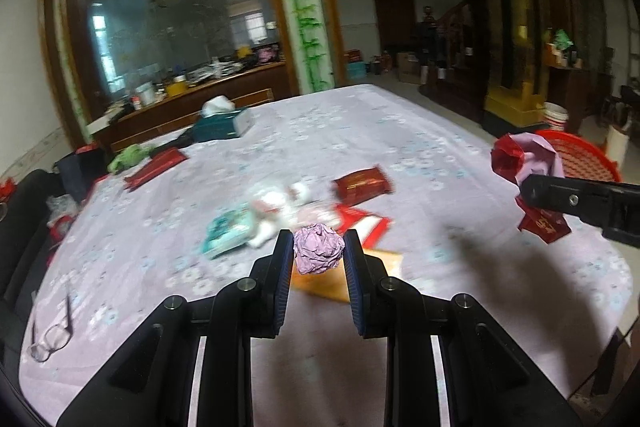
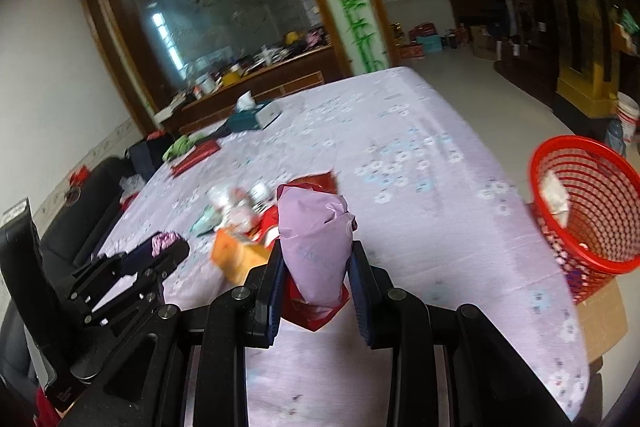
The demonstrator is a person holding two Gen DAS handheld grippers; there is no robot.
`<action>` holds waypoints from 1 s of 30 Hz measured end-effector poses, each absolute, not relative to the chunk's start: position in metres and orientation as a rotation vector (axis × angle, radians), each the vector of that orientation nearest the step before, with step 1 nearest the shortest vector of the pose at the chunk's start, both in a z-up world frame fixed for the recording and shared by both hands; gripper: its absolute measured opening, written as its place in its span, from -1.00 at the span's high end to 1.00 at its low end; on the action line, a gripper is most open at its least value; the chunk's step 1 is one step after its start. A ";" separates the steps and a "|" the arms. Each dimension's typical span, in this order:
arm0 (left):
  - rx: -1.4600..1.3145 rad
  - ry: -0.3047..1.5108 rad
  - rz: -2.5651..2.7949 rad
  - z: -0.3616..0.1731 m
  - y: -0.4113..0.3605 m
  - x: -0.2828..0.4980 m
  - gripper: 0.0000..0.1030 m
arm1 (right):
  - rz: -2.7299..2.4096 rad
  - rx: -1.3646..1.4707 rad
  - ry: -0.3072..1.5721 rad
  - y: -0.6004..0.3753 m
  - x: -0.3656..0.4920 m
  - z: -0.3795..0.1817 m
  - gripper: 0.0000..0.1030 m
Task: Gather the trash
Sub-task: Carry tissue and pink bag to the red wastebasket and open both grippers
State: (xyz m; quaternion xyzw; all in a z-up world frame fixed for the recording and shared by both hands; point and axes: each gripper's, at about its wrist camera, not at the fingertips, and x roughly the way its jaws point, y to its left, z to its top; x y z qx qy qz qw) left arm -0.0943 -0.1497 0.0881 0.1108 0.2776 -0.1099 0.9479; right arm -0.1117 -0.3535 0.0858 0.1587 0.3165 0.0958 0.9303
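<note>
My left gripper (image 1: 318,247) is shut on a crumpled pink paper ball (image 1: 319,247), held above the table. The same left gripper (image 2: 160,251) shows at the left of the right wrist view with the pink ball (image 2: 164,241) in it. My right gripper (image 2: 316,259) is shut on a pink plastic wrapper (image 2: 314,239) bundled with a red wrapper (image 2: 310,311). In the left wrist view the right gripper (image 1: 532,191) holds that pink and red bundle (image 1: 524,159) in the air near the red mesh basket (image 1: 580,159). The basket (image 2: 588,203) stands off the table's right edge with white scraps inside.
A pile of wrappers (image 1: 280,211), a red packet (image 1: 362,185) and an orange paper (image 1: 324,279) lie mid-table on the floral cloth (image 1: 400,147). A tissue box (image 1: 222,123), green cloth (image 1: 128,155) and glasses (image 1: 52,335) lie further off. A cardboard box (image 2: 604,315) sits under the basket.
</note>
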 end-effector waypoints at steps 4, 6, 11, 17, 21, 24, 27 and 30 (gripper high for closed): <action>0.212 0.593 -0.344 0.095 -0.178 -0.089 0.54 | 0.117 0.380 0.606 -0.398 -0.124 0.093 0.38; 0.203 0.617 -0.409 0.099 -0.196 -0.086 0.54 | 0.064 0.410 0.585 -0.425 -0.131 0.095 0.38; 0.193 0.667 -0.571 0.109 -0.253 -0.075 0.54 | -0.064 0.482 0.552 -0.492 -0.145 0.096 0.38; 0.151 0.747 -0.753 0.112 -0.335 -0.057 0.53 | -0.153 0.562 0.546 -0.560 -0.146 0.092 0.38; 0.127 0.780 -0.824 0.109 -0.383 -0.046 0.53 | -0.189 0.598 0.552 -0.592 -0.135 0.089 0.37; 0.136 0.787 -0.861 0.103 -0.420 -0.039 0.53 | -0.205 0.631 0.570 -0.612 -0.124 0.082 0.34; 0.135 0.792 -0.896 0.096 -0.447 -0.032 0.21 | -0.255 0.638 0.579 -0.628 -0.115 0.073 0.19; 0.099 0.821 -0.881 0.091 -0.450 -0.024 -0.08 | -0.270 0.663 0.593 -0.638 -0.114 0.066 0.10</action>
